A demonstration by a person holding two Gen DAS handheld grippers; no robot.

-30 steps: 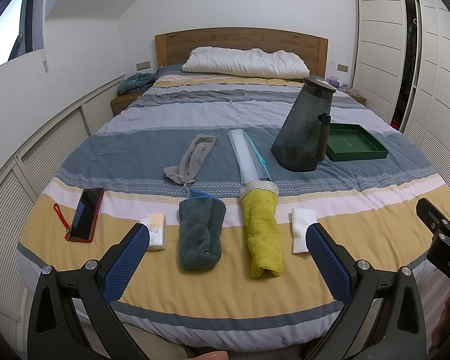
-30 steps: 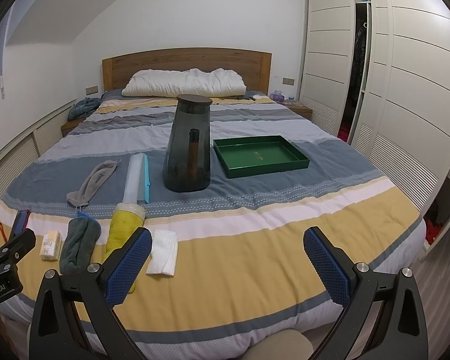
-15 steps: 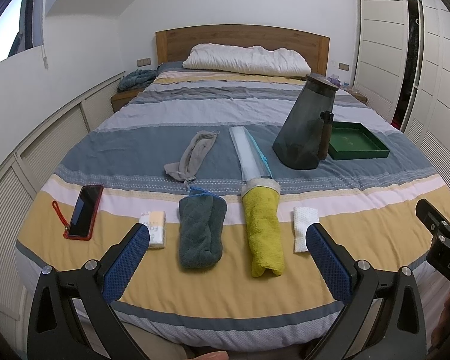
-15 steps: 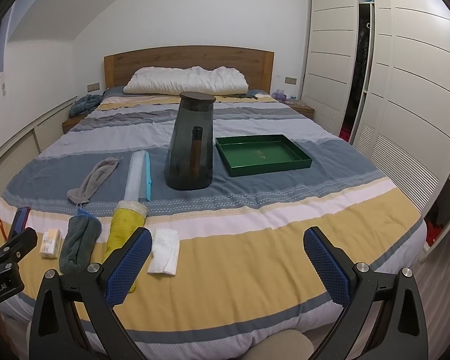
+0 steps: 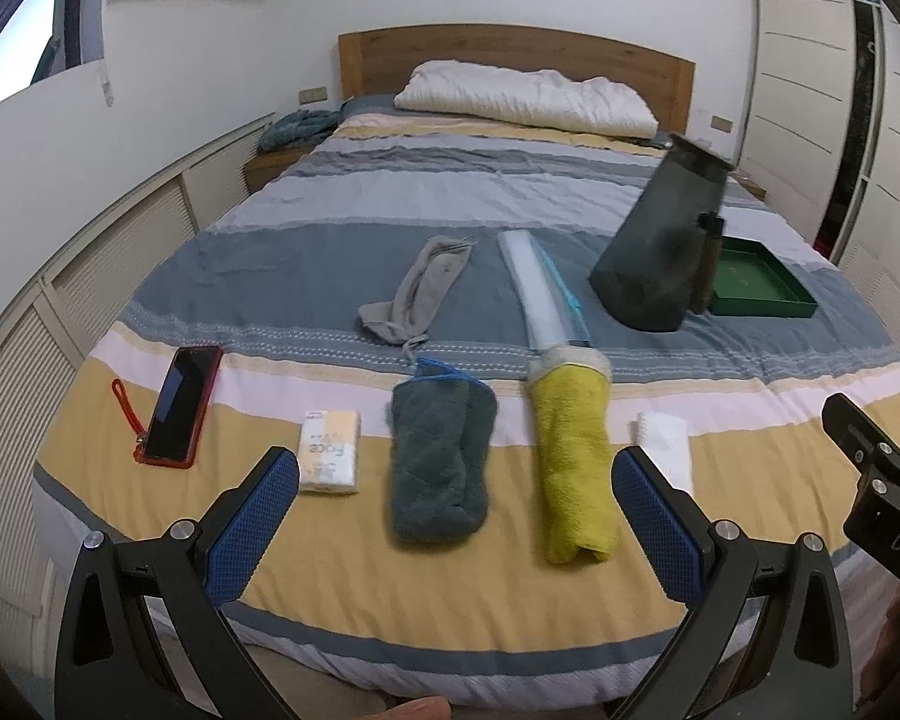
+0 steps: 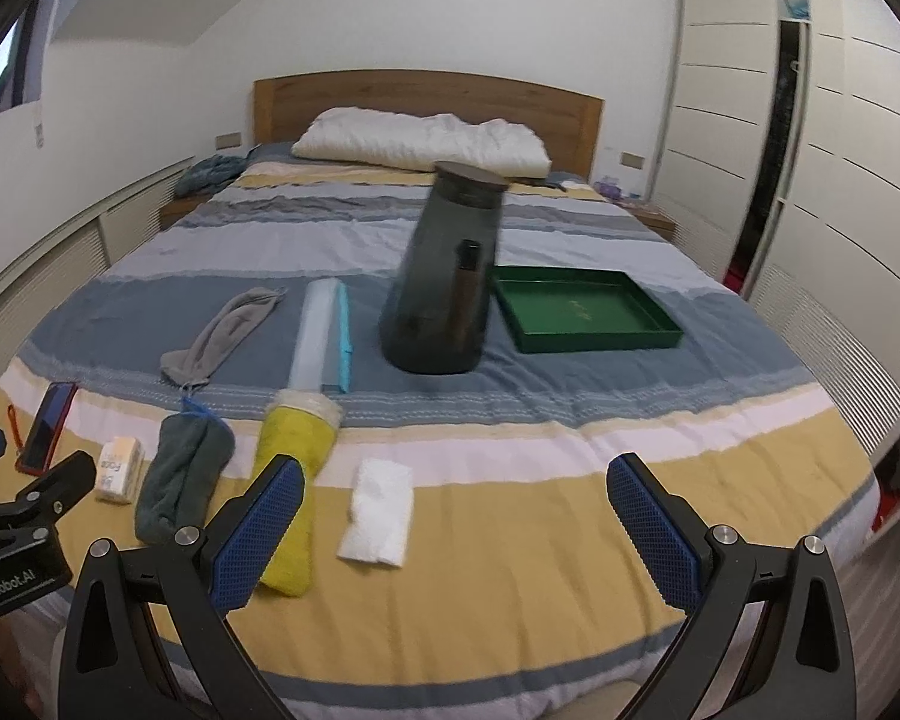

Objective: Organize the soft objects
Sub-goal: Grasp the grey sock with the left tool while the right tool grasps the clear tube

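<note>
On the striped bed lie a rolled dark teal towel (image 5: 439, 461) (image 6: 180, 474), a rolled yellow towel (image 5: 573, 468) (image 6: 291, 456), a folded white cloth (image 5: 666, 450) (image 6: 379, 510), a tissue pack (image 5: 330, 450) (image 6: 117, 468) and a grey sock (image 5: 417, 294) (image 6: 222, 333). A pale rolled bag with a blue strip (image 5: 543, 294) (image 6: 324, 333) lies behind the yellow towel. My left gripper (image 5: 456, 519) hangs open just short of the two towels. My right gripper (image 6: 450, 531) is open to the right of the white cloth, holding nothing.
A dark grey lidded bin (image 5: 660, 240) (image 6: 447, 276) stands mid-bed beside a green tray (image 5: 762, 282) (image 6: 582, 312). A red-cased phone (image 5: 177, 414) (image 6: 45, 426) lies at the left. A pillow (image 5: 522, 99) rests by the headboard; wardrobes (image 6: 810, 150) line the right.
Both views have tilted and drifted slightly, and the bed items sit a little nearer. Both grippers stay open and nothing on the bed has moved.
</note>
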